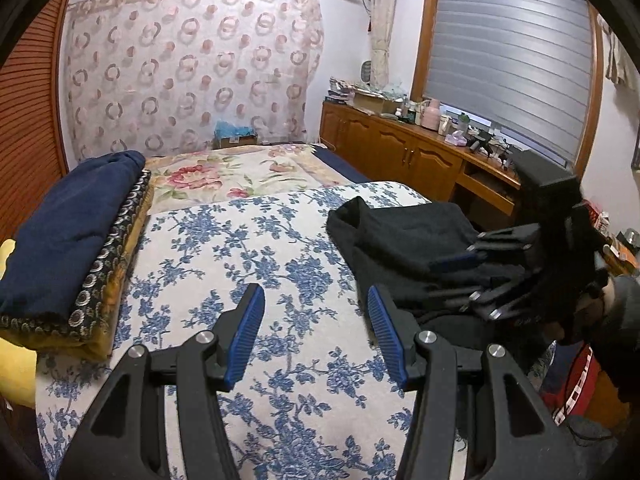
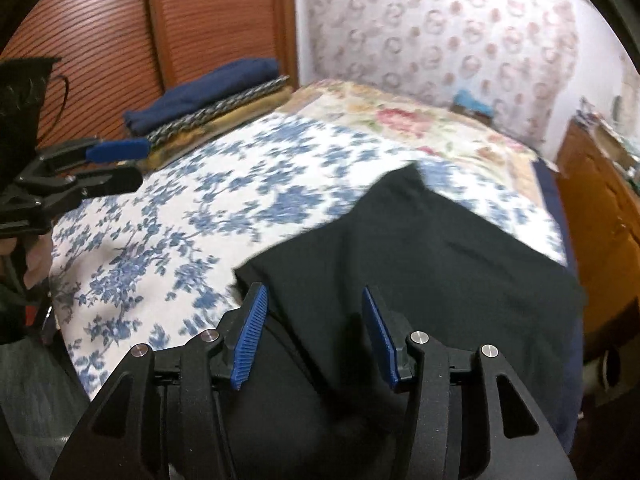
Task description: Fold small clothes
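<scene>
Blue-flowered bedspread (image 2: 168,240) carries a rumpled black garment (image 2: 420,248); both tools, left (image 1: 316,316) and right (image 2: 314,316), gape empty.

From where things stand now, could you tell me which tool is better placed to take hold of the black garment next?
The right tool: it hangs open directly over the black garment, cloth showing between its fingers. The left tool is open over bare blue-flowered bedspread, with the garment off to its side.
</scene>
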`<state>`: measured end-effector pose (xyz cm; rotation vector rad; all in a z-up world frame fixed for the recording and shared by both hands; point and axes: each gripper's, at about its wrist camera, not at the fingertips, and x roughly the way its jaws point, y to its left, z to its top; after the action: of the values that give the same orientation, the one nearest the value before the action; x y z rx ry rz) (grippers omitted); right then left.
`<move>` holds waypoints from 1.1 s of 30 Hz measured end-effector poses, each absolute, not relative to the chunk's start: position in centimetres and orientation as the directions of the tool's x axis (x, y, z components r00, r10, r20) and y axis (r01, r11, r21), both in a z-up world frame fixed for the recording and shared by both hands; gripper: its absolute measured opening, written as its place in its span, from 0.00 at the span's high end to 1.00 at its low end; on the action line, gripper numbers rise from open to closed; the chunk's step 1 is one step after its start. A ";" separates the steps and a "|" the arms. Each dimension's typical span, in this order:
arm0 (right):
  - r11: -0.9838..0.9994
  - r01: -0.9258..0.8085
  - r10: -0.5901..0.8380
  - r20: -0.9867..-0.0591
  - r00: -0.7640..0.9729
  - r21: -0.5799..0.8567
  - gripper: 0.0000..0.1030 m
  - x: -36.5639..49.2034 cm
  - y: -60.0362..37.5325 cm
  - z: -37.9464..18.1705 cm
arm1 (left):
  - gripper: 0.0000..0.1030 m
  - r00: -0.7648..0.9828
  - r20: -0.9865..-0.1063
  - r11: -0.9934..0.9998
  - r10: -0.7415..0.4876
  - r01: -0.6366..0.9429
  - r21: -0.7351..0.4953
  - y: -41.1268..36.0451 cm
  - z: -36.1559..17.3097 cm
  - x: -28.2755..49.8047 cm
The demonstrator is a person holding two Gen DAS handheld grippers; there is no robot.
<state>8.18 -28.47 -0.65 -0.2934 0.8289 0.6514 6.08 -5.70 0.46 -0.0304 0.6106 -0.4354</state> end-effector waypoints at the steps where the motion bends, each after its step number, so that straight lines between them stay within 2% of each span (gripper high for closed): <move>1: 0.758 -0.652 0.425 -0.767 0.481 0.011 0.51 8.4 -27.7 -1.0 | 0.49 0.733 -0.548 0.911 -0.403 0.382 -0.158 -5.4 0.4 6.1; 8: 0.703 -0.711 0.400 -0.827 0.395 0.000 0.51 9.8 -23.7 -3.5 | 0.49 0.738 -0.548 0.917 -0.393 0.359 -0.174 -4.0 0.1 6.1; 15: 0.686 -0.726 0.358 -0.845 0.396 -0.049 0.51 9.9 -22.7 -5.0 | 0.49 0.731 -0.554 0.914 -0.399 0.363 -0.180 -4.0 -0.3 6.0; 16: 0.688 -0.724 0.361 -0.844 0.396 -0.045 0.55 10.0 -22.7 -5.0 | 0.49 0.729 -0.555 0.914 -0.400 0.365 -0.180 -4.1 -0.3 6.1; 17: 0.692 -0.721 0.363 -0.843 0.397 -0.042 0.71 10.1 -22.8 -5.0 | 0.49 0.728 -0.556 0.913 -0.401 0.366 -0.180 -4.1 -0.3 6.0; 18: 0.695 -0.717 0.358 -0.839 0.409 -0.052 0.84 10.1 -22.9 -4.9 | 0.49 0.728 -0.555 0.912 -0.402 0.368 -0.180 -4.2 -0.3 6.0; 19: 0.697 -0.714 0.357 -0.836 0.418 -0.060 0.91 10.1 -23.1 -4.7 | 0.49 0.727 -0.555 0.912 -0.404 0.370 -0.179 -4.3 -0.3 6.0; 22: 0.718 -0.696 0.404 -0.805 0.434 -0.015 0.94 10.5 -24.5 -3.1 | 0.49 0.725 -0.555 0.909 -0.408 0.377 -0.177 -4.6 -0.3 6.0; 26: 0.780 -0.625 0.420 -0.727 0.544 -0.018 0.94 11.2 -28.2 1.2 | 0.49 0.718 -0.558 0.905 -0.416 0.386 -0.177 -5.0 -0.4 6.1; 28: 0.818 -0.574 0.393 -0.695 0.602 -0.035 0.94 12.1 -30.7 3.2 | 0.49 0.714 -0.560 0.903 -0.420 0.391 -0.178 -5.2 -0.5 6.1; 33: 0.905 -0.401 0.219 -0.650 0.727 -0.143 0.95 15.5 -37.2 5.8 | 0.49 0.704 -0.566 0.898 -0.428 0.401 -0.179 -5.7 -0.8 6.2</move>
<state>15.54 -37.15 5.81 -0.2839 0.6752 0.3468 6.15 -5.68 -0.81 -0.0432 0.6404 -0.4611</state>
